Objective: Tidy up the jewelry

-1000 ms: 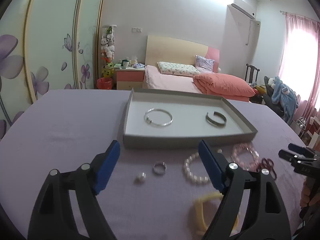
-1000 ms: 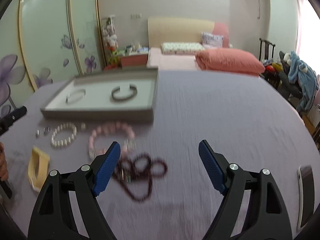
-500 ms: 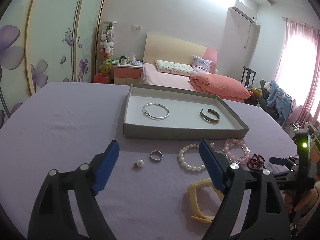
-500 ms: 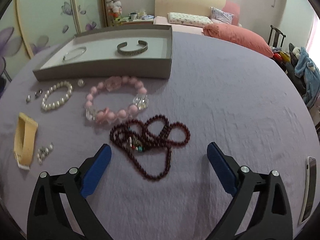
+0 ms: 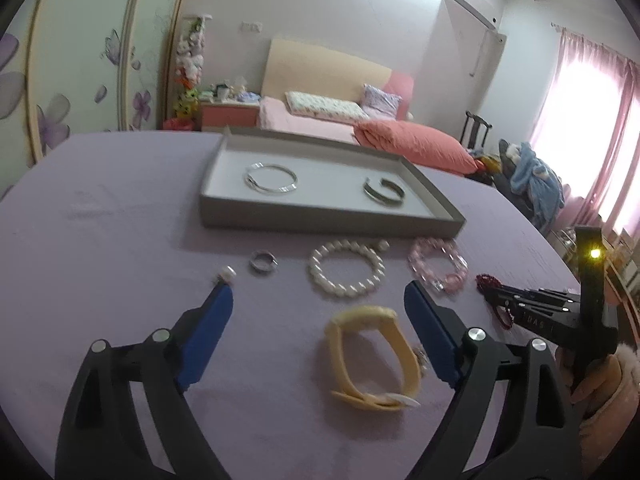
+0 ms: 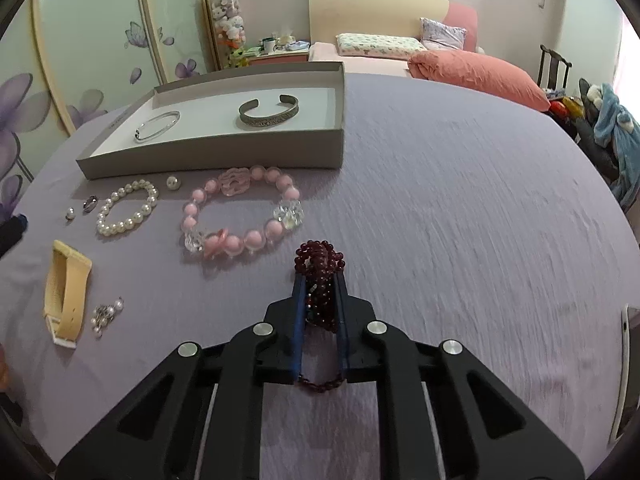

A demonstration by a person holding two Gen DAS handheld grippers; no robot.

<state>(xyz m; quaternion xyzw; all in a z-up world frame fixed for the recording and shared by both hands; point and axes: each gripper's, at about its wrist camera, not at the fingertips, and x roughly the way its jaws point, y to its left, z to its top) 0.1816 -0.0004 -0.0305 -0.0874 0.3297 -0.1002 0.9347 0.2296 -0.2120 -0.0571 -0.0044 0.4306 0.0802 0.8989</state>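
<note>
My right gripper (image 6: 319,278) is closing, and its pads press on a bunched string of dark red beads (image 6: 320,258) on the purple cloth. My left gripper (image 5: 316,300) is opening just above the table. A yellow band (image 5: 372,356) lies between its fingers, untouched and nearer the right one. The grey tray (image 5: 328,218) beyond holds a silver bangle (image 5: 271,179) and a dark cuff (image 5: 384,192). In front of the tray lie a pearl bracelet (image 5: 346,268), a pink bead bracelet (image 5: 438,266), a ring (image 5: 262,261) and a loose pearl (image 5: 227,274).
A small pearl cluster (image 6: 105,316) lies beside the yellow band (image 6: 66,288), and a pearl stud (image 6: 172,183) sits near the tray (image 6: 216,156). A phone (image 6: 626,372) rests at the table's right edge. A bed stands behind the table.
My right gripper sank and its wide-open jaws came together on the dark red beads, bunching them. My left gripper moved forward and lower, so the yellow band now lies between its fingers.
</note>
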